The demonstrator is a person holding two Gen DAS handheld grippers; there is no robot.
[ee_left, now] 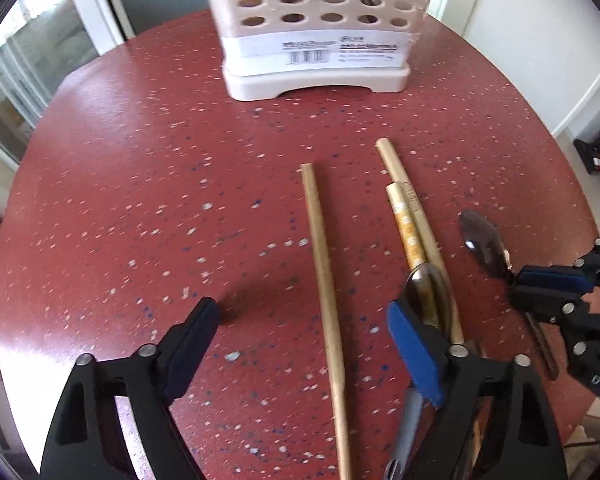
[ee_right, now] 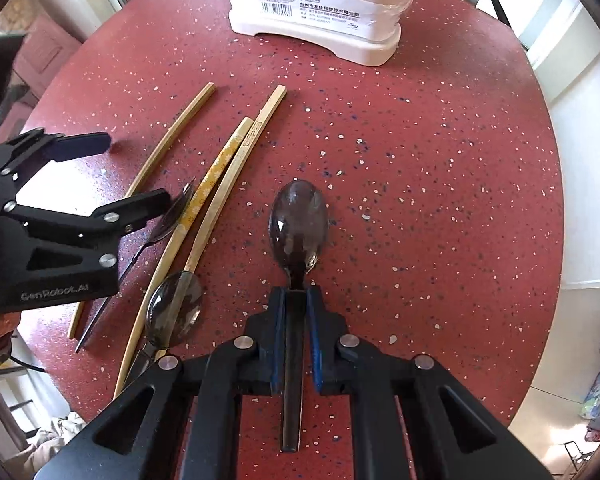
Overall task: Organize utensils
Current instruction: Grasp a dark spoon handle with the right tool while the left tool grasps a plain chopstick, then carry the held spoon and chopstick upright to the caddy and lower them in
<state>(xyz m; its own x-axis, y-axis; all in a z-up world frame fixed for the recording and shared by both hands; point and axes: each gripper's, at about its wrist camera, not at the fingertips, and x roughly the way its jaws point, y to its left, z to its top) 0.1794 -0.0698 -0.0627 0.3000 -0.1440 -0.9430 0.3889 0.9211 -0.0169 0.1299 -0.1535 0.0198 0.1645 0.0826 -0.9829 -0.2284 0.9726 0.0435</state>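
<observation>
The right gripper (ee_right: 296,300) clamps a dark metal spoon's (ee_right: 298,220) handle mid-tabletop. The left gripper (ee_left: 300,320) hangs spread wide over pale wooden chopsticks (ee_left: 324,272). A perforated white plastic utensil holder (ee_left: 316,36) stands at the red speckled tabletop's (ee_left: 140,168) far edge.

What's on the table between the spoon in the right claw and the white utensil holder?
Nothing: in the right wrist view, bare red tabletop runs from the spoon to the holder.
</observation>
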